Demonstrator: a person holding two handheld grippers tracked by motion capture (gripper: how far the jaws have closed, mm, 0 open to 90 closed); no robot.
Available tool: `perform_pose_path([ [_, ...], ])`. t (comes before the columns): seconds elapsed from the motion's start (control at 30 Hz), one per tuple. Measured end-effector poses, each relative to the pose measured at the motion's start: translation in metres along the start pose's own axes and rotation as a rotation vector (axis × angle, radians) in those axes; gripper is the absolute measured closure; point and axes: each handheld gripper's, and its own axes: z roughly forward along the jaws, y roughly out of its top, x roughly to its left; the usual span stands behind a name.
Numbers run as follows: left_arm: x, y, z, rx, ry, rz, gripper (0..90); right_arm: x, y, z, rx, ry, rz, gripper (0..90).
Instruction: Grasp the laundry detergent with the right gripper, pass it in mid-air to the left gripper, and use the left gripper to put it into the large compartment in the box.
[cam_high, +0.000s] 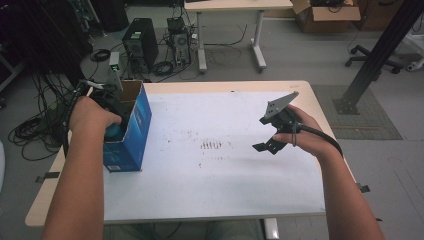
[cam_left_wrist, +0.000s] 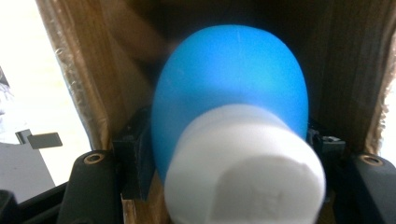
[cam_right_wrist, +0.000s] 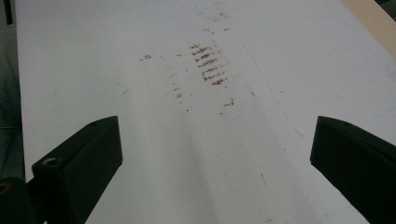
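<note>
Left tongs (cam_left_wrist: 224, 163) grip blue-white object (cam_left_wrist: 231, 116) inside box (cam_high: 131, 125).

Box (cam_high: 131, 131) at table's (cam_high: 210, 200) left edge

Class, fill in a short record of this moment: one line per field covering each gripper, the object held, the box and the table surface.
left gripper: reached into the box, shut on the blue and white object
held object: blue and white object, rounded blue body, white end toward the camera
box: blue cardboard box, open, at the table's left edge
right gripper: fingers wide apart, nothing between them, above the table
table: white surface with small brown marks near the middle
</note>
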Motion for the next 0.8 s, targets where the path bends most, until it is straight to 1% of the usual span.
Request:
perform_pose_path([
  [0.2, -0.002, -0.002, -0.006, -0.012, 0.003, 0.009, 33.6, 0.001, 0.001, 0.001, -0.003, 0.002, -0.005, 2.4],
  [0.5, -0.004, -0.005, -0.018, -0.035, 0.013, 0.01, 30.5, 0.003, 0.003, -0.001, -0.007, -0.002, -0.008, 2.4],
  [0.67, -0.004, -0.008, -0.023, -0.041, 0.026, 0.007, 27.4, 0.004, 0.004, -0.003, -0.007, -0.003, -0.013, 2.4],
  [0.8, -0.004, -0.01, -0.027, -0.047, 0.027, -0.001, 23.7, 0.005, 0.005, -0.005, -0.011, -0.004, -0.017, 2.4],
])
